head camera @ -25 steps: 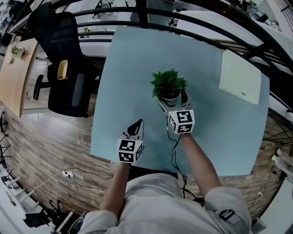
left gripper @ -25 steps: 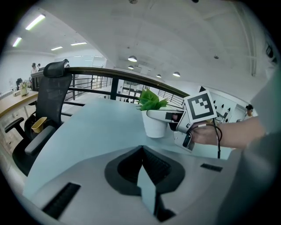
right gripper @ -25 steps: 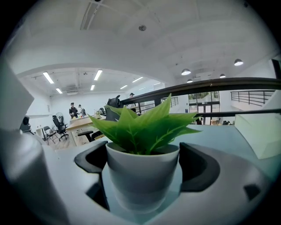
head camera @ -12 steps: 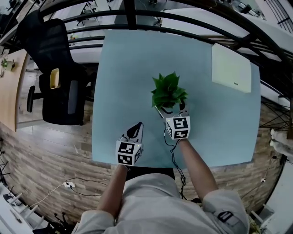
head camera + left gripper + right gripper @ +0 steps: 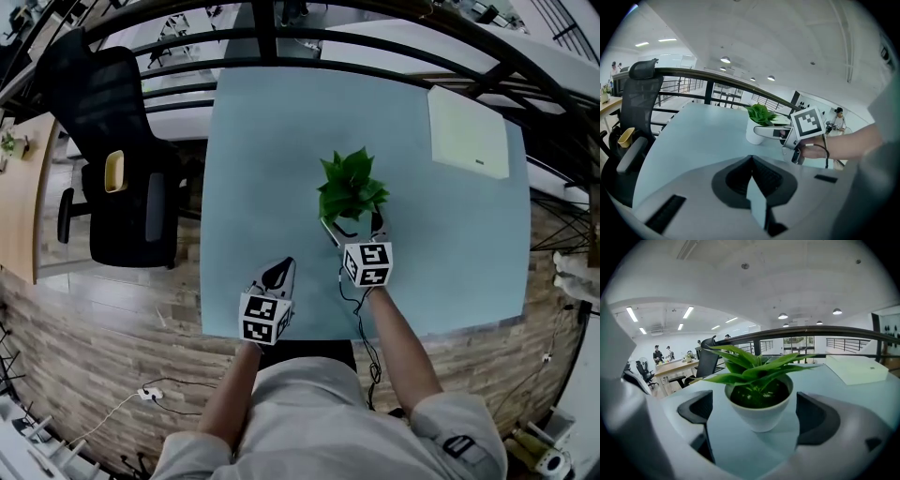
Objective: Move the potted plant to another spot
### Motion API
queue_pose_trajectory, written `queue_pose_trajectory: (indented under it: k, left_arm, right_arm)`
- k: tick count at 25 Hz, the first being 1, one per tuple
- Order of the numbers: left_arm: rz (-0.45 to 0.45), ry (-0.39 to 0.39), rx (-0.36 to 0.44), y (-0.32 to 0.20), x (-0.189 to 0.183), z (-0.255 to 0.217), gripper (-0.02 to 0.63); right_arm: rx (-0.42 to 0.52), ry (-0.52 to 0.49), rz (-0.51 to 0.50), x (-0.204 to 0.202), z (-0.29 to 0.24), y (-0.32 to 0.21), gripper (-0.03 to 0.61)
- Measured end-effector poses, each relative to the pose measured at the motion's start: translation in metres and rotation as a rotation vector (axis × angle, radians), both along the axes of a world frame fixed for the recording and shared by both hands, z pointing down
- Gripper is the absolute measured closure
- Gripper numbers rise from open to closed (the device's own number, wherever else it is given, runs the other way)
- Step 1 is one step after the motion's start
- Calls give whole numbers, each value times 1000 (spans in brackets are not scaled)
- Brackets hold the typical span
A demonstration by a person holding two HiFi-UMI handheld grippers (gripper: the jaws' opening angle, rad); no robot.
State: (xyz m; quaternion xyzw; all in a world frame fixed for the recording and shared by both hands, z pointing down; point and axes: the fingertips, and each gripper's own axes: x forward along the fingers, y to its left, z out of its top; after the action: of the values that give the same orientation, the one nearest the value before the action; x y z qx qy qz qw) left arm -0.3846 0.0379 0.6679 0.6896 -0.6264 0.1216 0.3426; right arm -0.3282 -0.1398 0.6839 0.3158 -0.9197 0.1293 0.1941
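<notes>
Head view: one potted plant (image 5: 350, 190) on table (image 5: 262, 141); right tongs (image 5: 351, 219) wide apart, straddling it untouched; left tongs (image 5: 279, 271) closed, empty

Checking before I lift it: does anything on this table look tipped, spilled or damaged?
Nothing stands out. The potted plant stands upright on the table between the right tool's open jaws, with no soil spilled around it.

Pale blue desk (image 5: 262, 141), black office chair (image 5: 117, 159) at left, cream pad (image 5: 469, 131) upper right, dark railing (image 5: 281, 37) along top.
</notes>
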Motion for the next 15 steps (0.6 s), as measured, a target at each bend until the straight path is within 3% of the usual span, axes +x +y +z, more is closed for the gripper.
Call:
queue_pose_trajectory:
  k: [5, 7, 8, 11, 15]
  left_arm:
    - [37, 10, 6, 6, -4, 0, 601]
    - [59, 17, 13, 5, -3, 0, 601]
    - [72, 21, 17, 5, -2, 0, 601]
    - [124, 31, 28, 1, 3, 1, 601]
    - [203, 35, 49, -9, 14, 1, 601]
  right_arm:
    - [-35, 13, 51, 19, 8, 23, 35]
    - [-2, 61, 68, 32, 10, 32, 39]
    - [41, 98, 75, 39, 8, 36, 71]
    - [173, 212, 115, 63, 2, 51, 332]
    - [211, 304, 149, 86, -5, 69, 451]
